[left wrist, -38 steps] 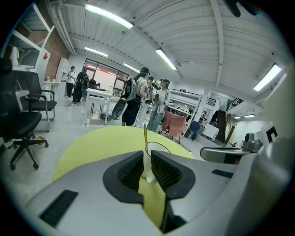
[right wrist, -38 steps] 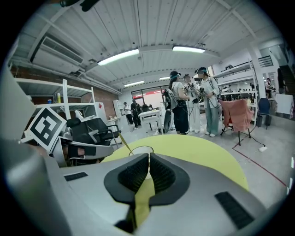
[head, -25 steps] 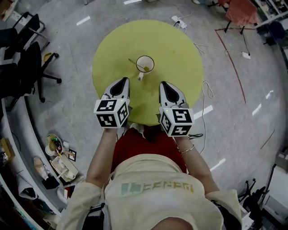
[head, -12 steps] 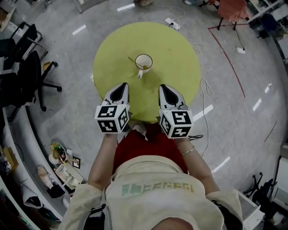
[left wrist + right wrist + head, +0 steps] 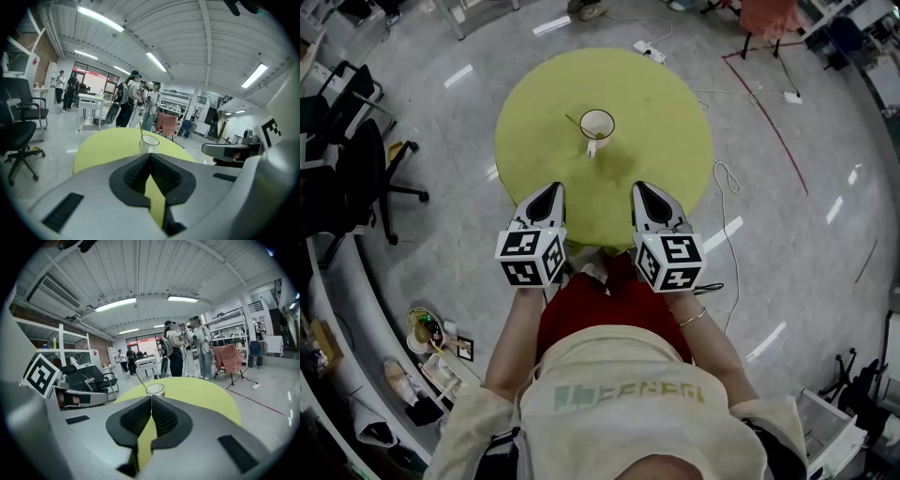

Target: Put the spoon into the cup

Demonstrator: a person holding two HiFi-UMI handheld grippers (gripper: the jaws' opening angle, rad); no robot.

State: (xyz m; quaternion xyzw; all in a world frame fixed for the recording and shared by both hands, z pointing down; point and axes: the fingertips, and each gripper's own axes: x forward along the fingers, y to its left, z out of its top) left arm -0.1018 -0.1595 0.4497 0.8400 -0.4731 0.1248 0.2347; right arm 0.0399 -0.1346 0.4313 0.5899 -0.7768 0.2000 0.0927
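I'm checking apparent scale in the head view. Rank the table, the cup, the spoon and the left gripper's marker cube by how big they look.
1. table
2. marker cube on the left gripper, enlarged by nearness to the camera
3. cup
4. spoon, only its thin handle showing beyond the cup's rim

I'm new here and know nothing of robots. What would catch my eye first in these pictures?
A round yellow-green table stands on the grey floor, with a white cup near its middle and a spoon leaning inside it. At the table's near edge the left gripper and right gripper hover side by side, jaws shut and empty.
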